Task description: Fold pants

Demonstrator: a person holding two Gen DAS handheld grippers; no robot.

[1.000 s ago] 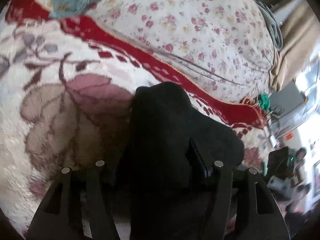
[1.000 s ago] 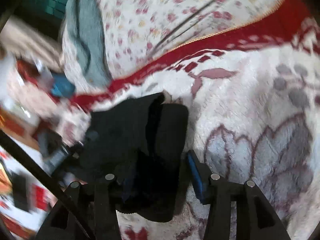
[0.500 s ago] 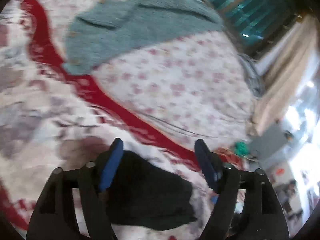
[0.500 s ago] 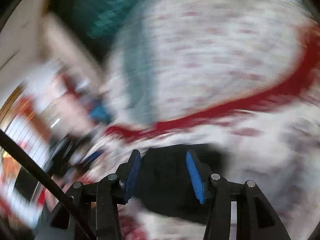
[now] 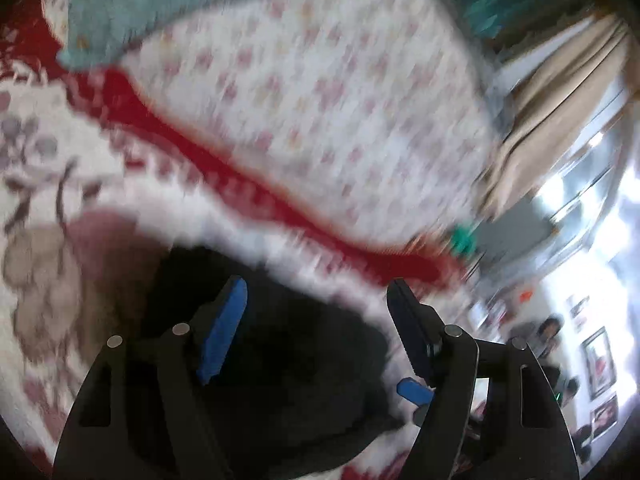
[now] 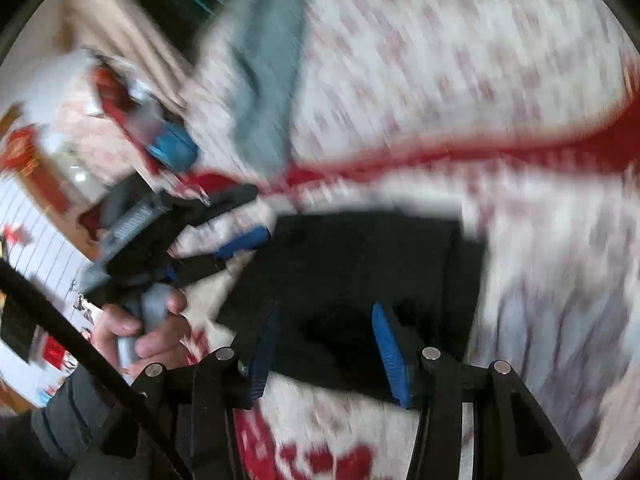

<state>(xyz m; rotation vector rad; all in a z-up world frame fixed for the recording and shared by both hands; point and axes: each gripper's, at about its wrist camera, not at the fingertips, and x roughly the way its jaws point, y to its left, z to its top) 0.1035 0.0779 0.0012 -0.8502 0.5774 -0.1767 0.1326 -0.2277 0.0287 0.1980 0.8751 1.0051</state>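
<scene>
We see black pants (image 6: 360,276) folded into a compact rectangle on a cream, floral blanket (image 5: 48,152). Both our left gripper (image 5: 316,328) and right gripper (image 6: 324,344) hover above them with jaws spread, holding nothing; the left's have just opened. No readable writing shows through the blur.
</scene>
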